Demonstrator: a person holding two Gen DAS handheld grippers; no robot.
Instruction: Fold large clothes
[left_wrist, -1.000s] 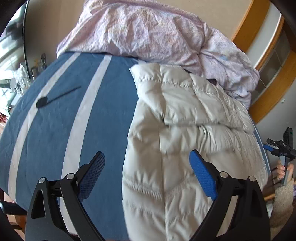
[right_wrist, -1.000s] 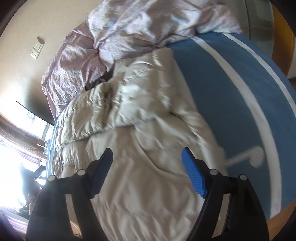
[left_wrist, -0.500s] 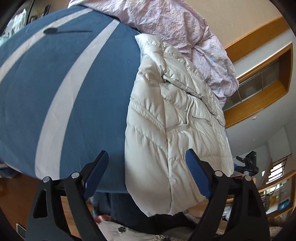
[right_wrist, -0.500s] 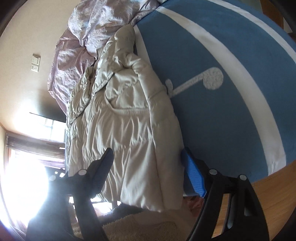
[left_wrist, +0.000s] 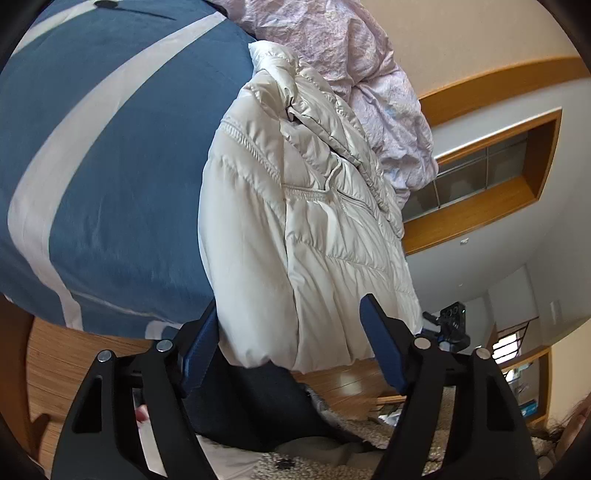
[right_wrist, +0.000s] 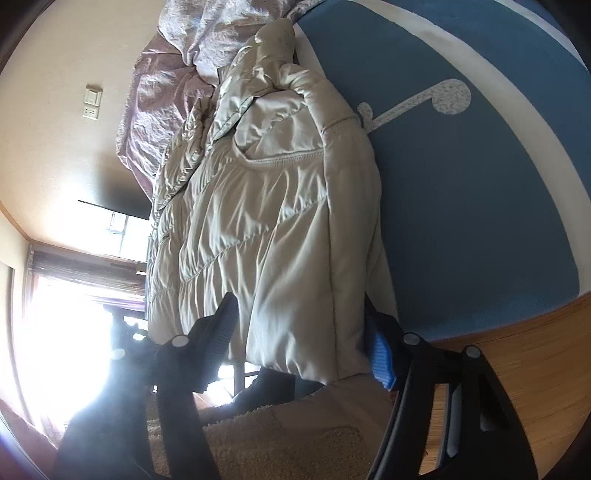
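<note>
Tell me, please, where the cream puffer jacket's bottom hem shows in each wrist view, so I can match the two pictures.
Left wrist: the hem hangs low centre, between the open left gripper's fingers.
Right wrist: the hem sits low centre, between the open right gripper's fingers.
Shared landmark: the crumpled lilac duvet beyond the jacket's collar.

- Left gripper (left_wrist: 291, 343): jaws spread wide, straddling the jacket (left_wrist: 295, 221) hem corner.
- Right gripper (right_wrist: 303, 339): jaws spread wide, straddling the jacket's opposite hem corner.
</note>
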